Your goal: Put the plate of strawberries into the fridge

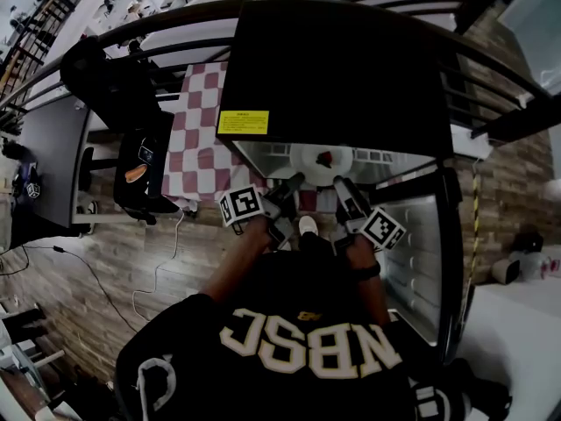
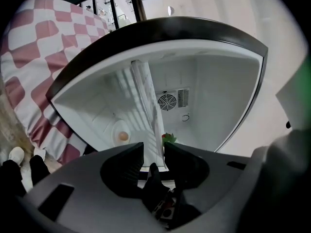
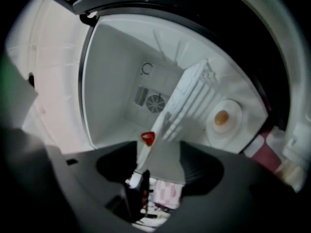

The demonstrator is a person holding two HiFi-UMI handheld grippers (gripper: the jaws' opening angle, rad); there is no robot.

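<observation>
Left jaws: the left gripper (image 2: 153, 148) has its jaws spread and pinches nothing; a white edge runs through the gap.
Right jaws: the right gripper (image 3: 158, 150) is spread too, with its pads pressing on nothing; a pale surface fills the gap.
Strawberry: one red strawberry (image 3: 148, 138) with green leaves sits just past the jaw tips in both gripper views.
Plate: the white plate (image 1: 308, 161) lies inside the fridge (image 1: 342, 68), just ahead of both grippers and carrying the strawberry.
Shelf: a white wire shelf (image 3: 189, 93) runs back toward the fan vent (image 2: 166, 101) in the rear wall.
Other side of shelf: a second plate (image 3: 234, 111) holds a round orange thing (image 3: 221, 117).
Door: the door (image 1: 421, 253) stands open at the person's right.
Fridge top: black, with a yellow label (image 1: 243, 123).
Left of fridge: a desk under a red-and-white checked cloth (image 1: 197, 139).
</observation>
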